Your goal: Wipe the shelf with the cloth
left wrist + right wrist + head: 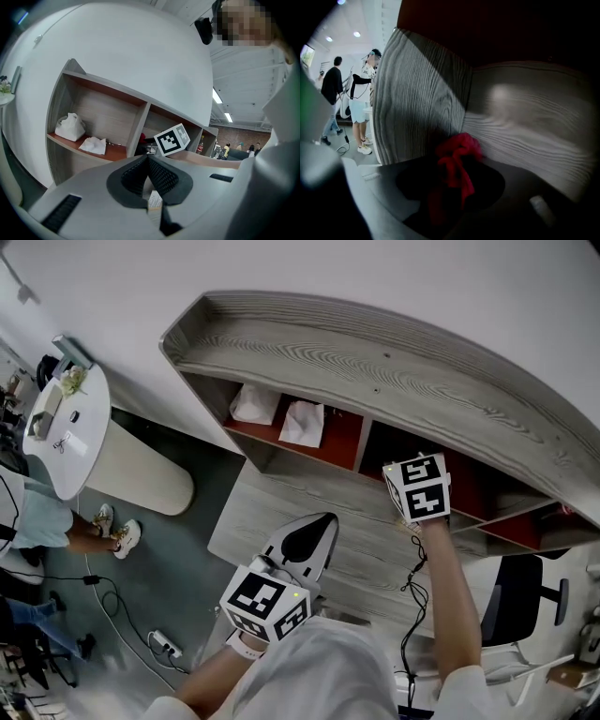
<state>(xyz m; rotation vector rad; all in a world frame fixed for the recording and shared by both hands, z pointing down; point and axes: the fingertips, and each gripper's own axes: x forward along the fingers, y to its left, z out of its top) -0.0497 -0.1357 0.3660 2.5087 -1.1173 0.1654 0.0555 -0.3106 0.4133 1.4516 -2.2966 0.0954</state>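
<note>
White laminate forms the round counter [66,427] at far left, which carries a few small items. The grey-green floor [141,549] below it has dark cables [117,610] trailing across it.

The shelf [375,362] has a grey wood-grain shell, a curved top and red-brown compartment floors. Its left compartment holds a soft white plastic bag [255,404] and a crumpled white sheet [302,423], side by side.

The left tongs [307,542] are held low in front of the shelf, outside it. Their ribbed black pads are pressed together with nothing between them.

The right tongs [450,187] are inside the next compartment, pinching a bunched red cloth [457,157]. The cloth sits at the corner where the upright divider [422,93] meets the back panel [534,122]. Contact with the wood cannot be confirmed.

A black-and-white office chair [525,601] stands at right.
</note>
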